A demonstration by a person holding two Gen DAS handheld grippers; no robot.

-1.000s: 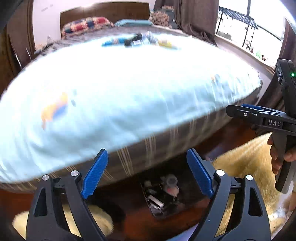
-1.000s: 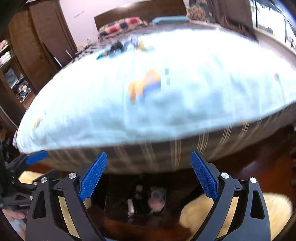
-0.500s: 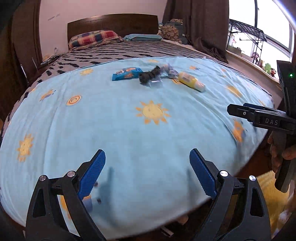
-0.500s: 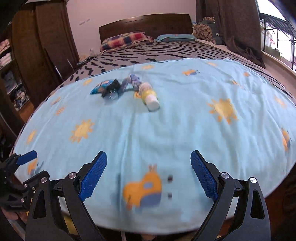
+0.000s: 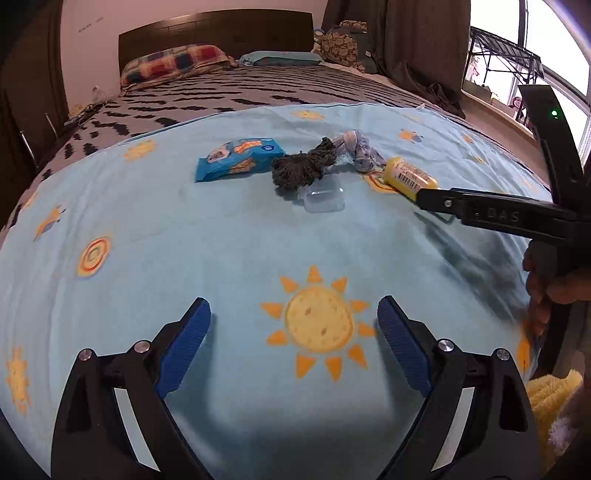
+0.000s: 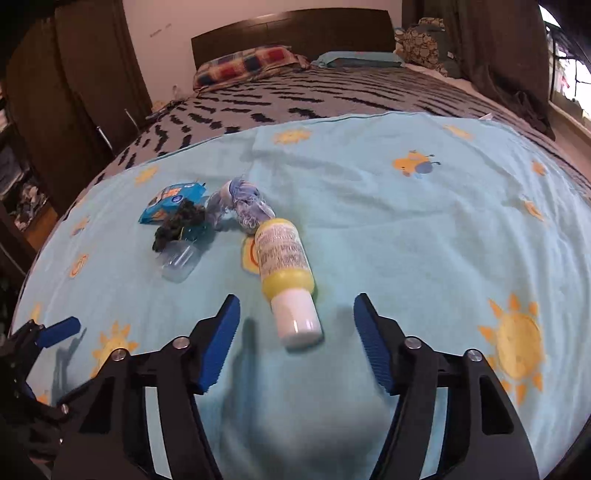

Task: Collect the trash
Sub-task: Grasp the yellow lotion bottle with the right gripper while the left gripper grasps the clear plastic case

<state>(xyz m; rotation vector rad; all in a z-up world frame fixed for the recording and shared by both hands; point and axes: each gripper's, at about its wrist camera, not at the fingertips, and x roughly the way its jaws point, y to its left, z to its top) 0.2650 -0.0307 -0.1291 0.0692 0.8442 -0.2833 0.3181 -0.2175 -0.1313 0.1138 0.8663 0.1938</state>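
Observation:
Trash lies on a light blue sun-print blanket: a blue snack wrapper, a dark crumpled wad, a clear plastic lid, a blue-white crumpled bag and a yellow bottle with a white cap. My right gripper is open, its fingers on either side of the bottle's white cap, just short of it. It also shows in the left wrist view, hiding the bottle's cap end. My left gripper is open and empty, well short of the trash.
The bed continues behind with a zigzag-patterned cover, a plaid pillow and a dark headboard. Dark wardrobes stand left. Curtains and a window are right. A yellow fluffy rug lies by the bed's edge.
Both grippers rose from below the bed's edge and moved forward over the blanket. The right gripper has closed in on the yellow bottle, now between its open fingers.

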